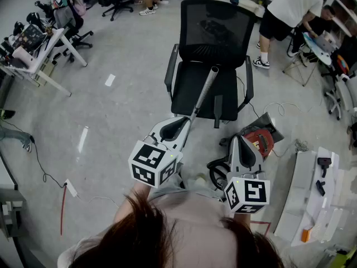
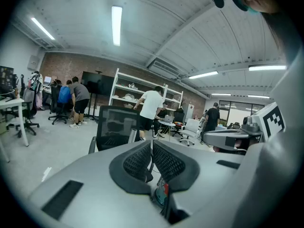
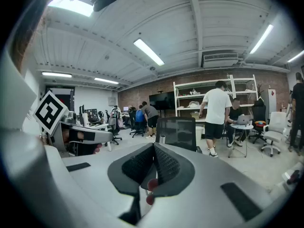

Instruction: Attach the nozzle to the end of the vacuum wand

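One silver vacuum wand (image 1: 204, 91) slants across the black office chair (image 1: 215, 29) seat, a narrow dark piece (image 1: 217, 111) just beside it. Now the left claw (image 1: 179, 124) (image 2: 151, 148) sits near the wand's lower end, the right claw (image 1: 240, 144) (image 3: 154, 151) off to the side, both pinched together with nothing between them.

**Desk:** What's the light like?

**Photographer:** Bright and even. Long white fluorescent ceiling tubes (image 2: 116, 25) light the room from overhead, and one panel burns out to pure white in the right gripper view's top corner.

**Desk:** Shadows?

**Photographer:** Soft-edged and short, pooling under the black mesh office chair (image 1: 215, 38) on the pale grey smooth floor (image 1: 128, 54).

**Desk:** Sharpness?

**Photographer:** The head view is crisp but bowed at its edges (a wide lens). Both gripper views are fisheye, with black vignetted corners. The left gripper (image 2: 151, 145) and right gripper (image 3: 154, 148) loom soft and out of focus, and the room behind them is clearer.
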A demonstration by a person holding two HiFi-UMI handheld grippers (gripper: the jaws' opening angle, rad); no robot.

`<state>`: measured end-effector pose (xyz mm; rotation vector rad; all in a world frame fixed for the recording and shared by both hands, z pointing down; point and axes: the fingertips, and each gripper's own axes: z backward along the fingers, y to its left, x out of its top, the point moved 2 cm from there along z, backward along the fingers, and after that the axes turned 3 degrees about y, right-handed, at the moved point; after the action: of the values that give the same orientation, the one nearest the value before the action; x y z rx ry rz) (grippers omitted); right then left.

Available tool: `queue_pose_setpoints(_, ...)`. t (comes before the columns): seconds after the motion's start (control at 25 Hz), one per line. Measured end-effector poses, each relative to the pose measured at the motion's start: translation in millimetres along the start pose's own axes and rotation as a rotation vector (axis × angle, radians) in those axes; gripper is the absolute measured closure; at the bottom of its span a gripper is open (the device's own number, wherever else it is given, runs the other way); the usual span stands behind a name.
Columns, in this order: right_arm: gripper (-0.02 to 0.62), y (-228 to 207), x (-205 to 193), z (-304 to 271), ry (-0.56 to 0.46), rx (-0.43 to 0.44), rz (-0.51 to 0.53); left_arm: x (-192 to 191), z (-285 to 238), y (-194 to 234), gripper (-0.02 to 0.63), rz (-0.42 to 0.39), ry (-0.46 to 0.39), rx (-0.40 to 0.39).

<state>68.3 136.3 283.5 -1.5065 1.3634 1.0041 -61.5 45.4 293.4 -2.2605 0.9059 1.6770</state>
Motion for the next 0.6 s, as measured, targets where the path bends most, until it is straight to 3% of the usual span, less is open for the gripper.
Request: queue_pose_setpoints(0.6,0.571,18,0,-26,0.028,-0.052,-0.042,-1,-5,33,0.580,-0.008,0.030,-0.038)
